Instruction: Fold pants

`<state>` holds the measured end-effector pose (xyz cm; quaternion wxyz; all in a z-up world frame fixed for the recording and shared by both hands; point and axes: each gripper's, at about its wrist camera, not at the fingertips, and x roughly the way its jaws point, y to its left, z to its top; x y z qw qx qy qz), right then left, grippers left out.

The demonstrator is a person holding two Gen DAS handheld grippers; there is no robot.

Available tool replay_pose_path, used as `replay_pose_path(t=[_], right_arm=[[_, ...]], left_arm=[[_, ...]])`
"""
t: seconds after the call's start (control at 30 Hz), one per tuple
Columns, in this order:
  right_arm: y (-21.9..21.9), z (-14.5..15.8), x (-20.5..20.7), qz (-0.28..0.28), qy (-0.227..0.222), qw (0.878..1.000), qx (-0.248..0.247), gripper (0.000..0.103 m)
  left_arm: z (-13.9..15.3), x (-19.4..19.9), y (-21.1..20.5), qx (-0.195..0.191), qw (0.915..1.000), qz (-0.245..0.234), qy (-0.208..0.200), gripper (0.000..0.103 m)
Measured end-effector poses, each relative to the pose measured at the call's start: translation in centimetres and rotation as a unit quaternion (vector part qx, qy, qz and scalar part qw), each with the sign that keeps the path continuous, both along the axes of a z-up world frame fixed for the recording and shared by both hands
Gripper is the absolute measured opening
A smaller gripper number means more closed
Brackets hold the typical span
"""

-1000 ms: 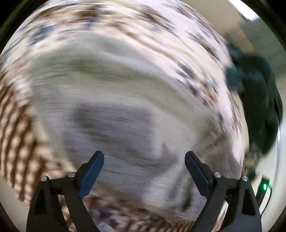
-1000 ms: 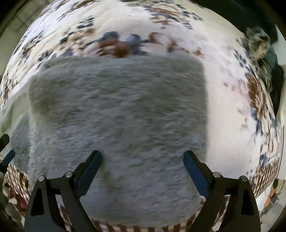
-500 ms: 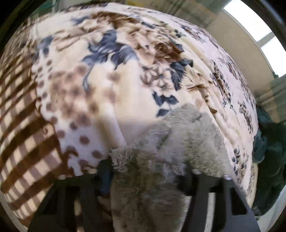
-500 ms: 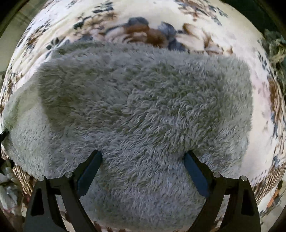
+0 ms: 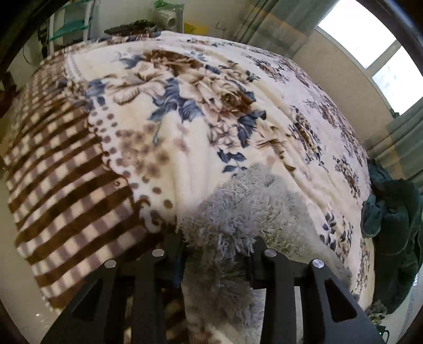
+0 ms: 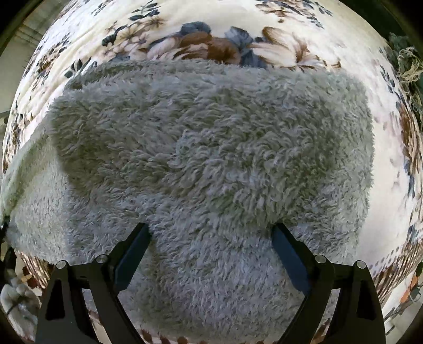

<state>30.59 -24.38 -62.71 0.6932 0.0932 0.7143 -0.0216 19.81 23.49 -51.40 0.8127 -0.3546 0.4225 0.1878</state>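
The left gripper (image 5: 218, 254) was clamped on a bunched edge of the fluffy grey fleece pants (image 5: 246, 211), its black fingers (image 5: 260, 262) drawn in close with the pile squeezed between them and spilling over both tips. The grasped fabric was lifted off the cream fleece blanket with blue-and-brown flowers (image 5: 185, 127), which covered the bed and ended in a brown checked border (image 5: 66, 169) at the left. A heap of dark green cloth (image 5: 391, 211) lay at the blanket's right edge. Compared with half a second earlier, the left wrist view took in more of the blanket and the room behind it, while the grip on the pants was unchanged; a second earlier these fingers had been spread wide. The right gripper (image 6: 211, 254) stood released, fingers (image 6: 132, 254) wide apart, tips at the surface of the grey pants (image 6: 211, 148), which lay spread flat across the blanket (image 6: 238, 16); whether the tips pressed in, I could not tell. Its spread matched both earlier frames, with the pants filling more of the right wrist view.
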Motion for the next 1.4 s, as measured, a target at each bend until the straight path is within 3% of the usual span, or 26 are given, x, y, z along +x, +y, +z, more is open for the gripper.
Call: replay_pose_path(t=[0.1,0.3,0.43,0.57,0.77,0.9,1.0,1.1,1.2,1.3,1.4], right_arm=[[-1.2,0.1,-0.1,-0.009,0.000,1.000,0.009,0.095],[-3.4,0.7,-0.3,-0.027,-0.009,0.999,0.026,0.095],[-5.0,1.7,-0.4,-0.038,-0.024,0.999,0.027,0.095],[-8.2,3.0,-0.9,-0.068,-0.034,0.997,0.024,0.095],[-13.6,5.0,-3.7,-0.129,-0.042,0.990,0.022,0.095],[-18.3,5.3,-5.9,-0.165,-0.037,0.986,-0.001,0.095],[-22.0,5.4,-7.8,-0.195,-0.030,0.980,-0.016,0.095],[-25.1,5.4,-9.8,-0.227,-0.028,0.973,-0.026,0.095],[-26.8,5.2,-11.3,-0.251,-0.024,0.967,-0.027,0.095],[-28.4,5.0,-12.5,-0.270,-0.022,0.962,-0.022,0.095],[-29.6,5.1,-13.3,-0.284,-0.029,0.958,-0.007,0.095]], left_arm=[[1.9,-0.2,-1.2,0.016,0.9997,-0.008,-0.016,0.031],[6.7,0.9,-4.0,-0.007,0.9951,-0.048,-0.086,0.027],[11.3,1.3,-8.9,-0.037,0.9824,-0.118,-0.140,0.026],[13.5,1.6,-16.5,-0.100,0.9602,-0.210,-0.155,0.026],[12.0,2.2,-29.7,-0.179,0.9177,-0.337,-0.110,0.026],[10.1,1.9,-37.5,-0.191,0.8864,-0.414,-0.077,0.026],[8.6,1.8,-41.8,-0.185,0.8681,-0.457,-0.053,0.026],[7.7,2.0,-44.4,-0.179,0.8571,-0.482,-0.038,0.026],[7.0,2.3,-45.9,-0.167,0.8521,-0.495,-0.028,0.026],[5.7,2.6,-47.7,-0.139,0.8586,-0.493,0.029,0.028],[5.7,2.8,-49.4,-0.110,0.8551,-0.501,0.073,0.036]])
